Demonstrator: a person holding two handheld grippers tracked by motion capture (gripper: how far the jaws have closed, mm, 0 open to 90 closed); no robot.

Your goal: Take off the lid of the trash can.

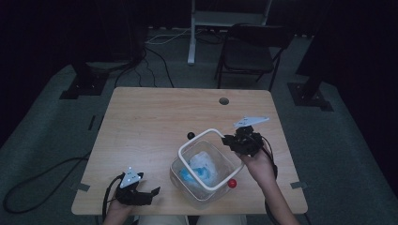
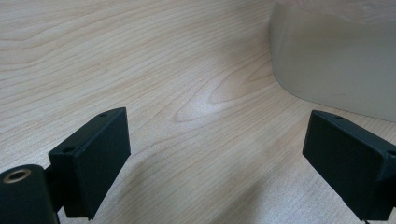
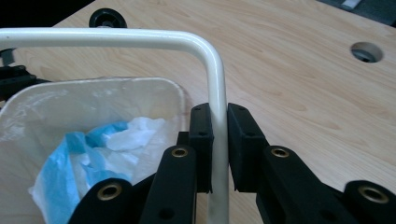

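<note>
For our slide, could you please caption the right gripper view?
Right tongs shut on the bin's white handle.

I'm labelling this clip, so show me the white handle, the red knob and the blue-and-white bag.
white handle (image 3: 217, 84), right gripper view, the upright stretch above the jaws.
red knob (image 1: 232, 183), high view, its round top.
blue-and-white bag (image 3: 88, 154), right gripper view, the crumpled blue part.

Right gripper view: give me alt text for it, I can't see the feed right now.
The right gripper is shut on the white handle of a clear bin, its black jaws clamping the upright part of the tube just below its bend. Crumpled blue and white bags lie inside the bin, which stands on a light wooden table.
</note>
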